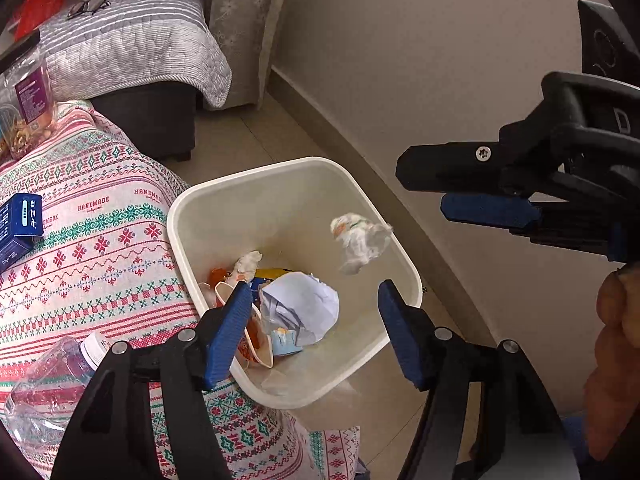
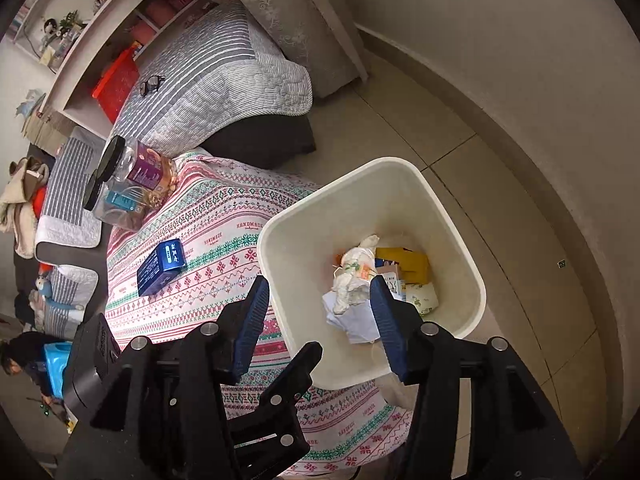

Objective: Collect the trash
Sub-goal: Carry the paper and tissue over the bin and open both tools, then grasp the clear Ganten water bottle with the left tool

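Observation:
A cream plastic trash bin (image 1: 192, 204) stands on the floor against the patterned table, also in the right wrist view (image 2: 452, 216). Crumpled white paper (image 1: 304, 304), wrappers and cartons lie in it. A crumpled tissue (image 1: 362, 242) is in mid-air over the bin, just below my right gripper (image 1: 424, 188); in the right wrist view the tissue (image 2: 352, 280) is between the fingers' lines, not touching them. My right gripper (image 2: 318, 316) is open and empty. My left gripper (image 1: 312, 324) is open and empty above the bin's near side.
A patterned red-green tablecloth (image 1: 100, 248) holds a blue box (image 1: 18, 224), a clear plastic bottle (image 1: 52, 384) and snack jars (image 2: 136, 172). A grey striped cushioned seat with glasses (image 1: 88, 6) is behind. Beige wall (image 1: 440, 60) to the right.

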`<state>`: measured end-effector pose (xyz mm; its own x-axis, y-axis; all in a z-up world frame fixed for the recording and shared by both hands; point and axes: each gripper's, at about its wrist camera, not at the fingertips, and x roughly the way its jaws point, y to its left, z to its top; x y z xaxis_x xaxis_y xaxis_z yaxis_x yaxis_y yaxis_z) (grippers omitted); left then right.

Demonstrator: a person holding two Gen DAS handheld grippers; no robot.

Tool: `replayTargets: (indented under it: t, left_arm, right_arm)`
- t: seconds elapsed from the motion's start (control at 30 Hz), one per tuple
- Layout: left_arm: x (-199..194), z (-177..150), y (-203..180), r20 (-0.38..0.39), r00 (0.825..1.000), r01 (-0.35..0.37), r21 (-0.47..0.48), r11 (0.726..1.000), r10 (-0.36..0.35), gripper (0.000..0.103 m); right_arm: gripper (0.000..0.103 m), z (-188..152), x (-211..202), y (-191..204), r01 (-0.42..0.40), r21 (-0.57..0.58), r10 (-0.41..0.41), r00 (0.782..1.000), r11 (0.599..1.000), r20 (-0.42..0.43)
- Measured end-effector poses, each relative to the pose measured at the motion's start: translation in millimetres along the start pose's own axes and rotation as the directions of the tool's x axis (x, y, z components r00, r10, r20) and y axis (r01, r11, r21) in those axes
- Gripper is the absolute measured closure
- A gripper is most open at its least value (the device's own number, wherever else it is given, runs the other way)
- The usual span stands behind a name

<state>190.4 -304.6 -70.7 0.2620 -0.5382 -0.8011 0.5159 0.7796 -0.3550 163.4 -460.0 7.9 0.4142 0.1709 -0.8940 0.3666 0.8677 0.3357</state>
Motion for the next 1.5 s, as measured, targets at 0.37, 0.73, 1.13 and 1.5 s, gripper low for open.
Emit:
replayTargets:
  t: [0.37,0.73,1.13,1.5]
  left_arm:
    - [-42.5,-1.1,57.9,-0.016,0.997,-0.078,-0.059,0.995,0.077,0.037]
    - [-90.3,-32.5,131.1,-0.119,0.952,-0.273,0.077,0.959,0.281,0.025]
    - [-28.8,-90.9,123.9,-0.203,0.824,-0.372,0.510,0.776,0.529,0.025]
    - [-70.5,-75.6,178.4,-0.200,0.893,-0.370,0.186,0.910,0.404,0.059]
  right_arm:
    - [0.049,3.4,7.0,19.7,-0.015,-0.023,0.015,1.000,1.000,-0.004]
    - [0.043,-0.3,17.6,46.2,-0.022,-0.065,0.020,1.000,0.998,-0.021]
    - [0.036,-12.6,37.0,92.9,-0.029,-0.156,0.018,0.998,0.987,-0.067]
    - [0.035,-16.9,69.6,123.0,-0.033,-0.199,0.007,0.992,0.979,-0.129]
